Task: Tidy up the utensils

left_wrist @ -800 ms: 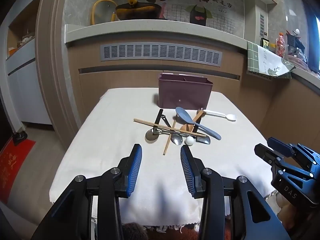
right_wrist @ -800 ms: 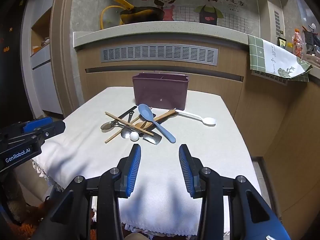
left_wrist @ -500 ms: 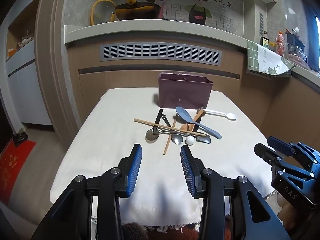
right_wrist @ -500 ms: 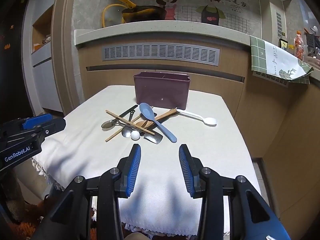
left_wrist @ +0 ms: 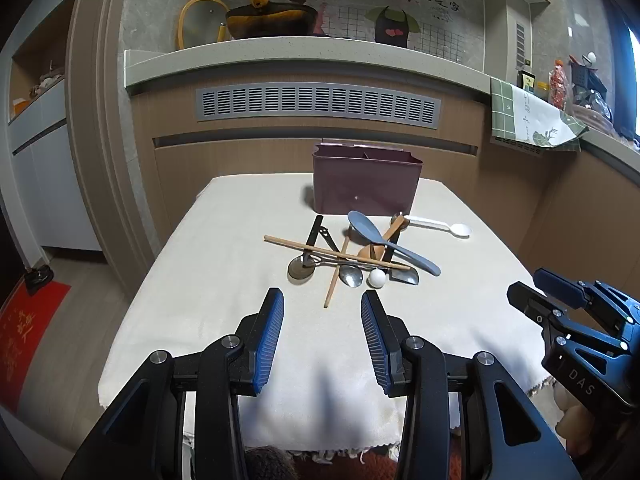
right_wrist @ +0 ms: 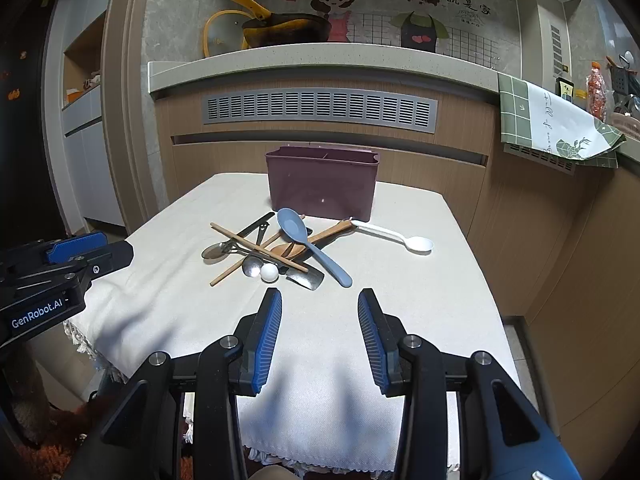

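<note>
A jumble of utensils lies mid-table: a blue plastic spoon (left_wrist: 390, 242) (right_wrist: 310, 242), wooden chopsticks (left_wrist: 332, 254) (right_wrist: 256, 248), a wooden spoon (right_wrist: 316, 238), metal spoons (left_wrist: 351, 276) and a small white ball-ended piece (left_wrist: 377, 279) (right_wrist: 269, 272). A white spoon (left_wrist: 438, 226) (right_wrist: 396, 237) lies apart to the right. Behind them stands a maroon divided utensil holder (left_wrist: 366, 188) (right_wrist: 322, 188). My left gripper (left_wrist: 322, 306) hovers open over the near cloth, short of the pile. My right gripper (right_wrist: 319, 306) is also open, nothing between its fingers.
The table carries a cream cloth (left_wrist: 224, 264) with a fringed front edge. Behind it runs a wooden counter wall with a grey vent (left_wrist: 318, 102). A yellow-handled pan (left_wrist: 268, 20) sits on the counter ledge, and a green checked towel (right_wrist: 556, 124) hangs at right.
</note>
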`<state>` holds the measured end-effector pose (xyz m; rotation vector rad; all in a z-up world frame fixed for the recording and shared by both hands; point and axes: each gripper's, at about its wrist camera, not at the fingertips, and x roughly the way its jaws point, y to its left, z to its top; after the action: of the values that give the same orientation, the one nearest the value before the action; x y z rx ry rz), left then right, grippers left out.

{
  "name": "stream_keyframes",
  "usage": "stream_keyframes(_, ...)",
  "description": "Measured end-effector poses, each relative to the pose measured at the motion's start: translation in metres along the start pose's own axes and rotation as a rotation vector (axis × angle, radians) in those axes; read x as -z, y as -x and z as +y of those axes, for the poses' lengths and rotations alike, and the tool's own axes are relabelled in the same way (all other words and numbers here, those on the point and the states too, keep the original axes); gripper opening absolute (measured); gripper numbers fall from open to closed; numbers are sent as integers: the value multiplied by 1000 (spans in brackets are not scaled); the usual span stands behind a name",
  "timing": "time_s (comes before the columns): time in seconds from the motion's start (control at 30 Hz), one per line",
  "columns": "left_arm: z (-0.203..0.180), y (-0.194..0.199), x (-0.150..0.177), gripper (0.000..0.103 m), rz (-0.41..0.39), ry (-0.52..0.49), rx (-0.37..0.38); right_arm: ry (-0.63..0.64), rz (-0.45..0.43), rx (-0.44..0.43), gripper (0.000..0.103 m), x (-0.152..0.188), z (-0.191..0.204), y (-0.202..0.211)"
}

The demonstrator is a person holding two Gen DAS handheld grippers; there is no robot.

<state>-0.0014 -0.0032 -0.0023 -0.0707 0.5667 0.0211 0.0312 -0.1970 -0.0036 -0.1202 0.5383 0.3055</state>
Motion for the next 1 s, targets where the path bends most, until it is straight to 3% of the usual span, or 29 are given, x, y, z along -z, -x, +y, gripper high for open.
stream_keyframes(1.0,-6,1,7,41,13,-1,5,-13,16,-10,38,4,-2,-2)
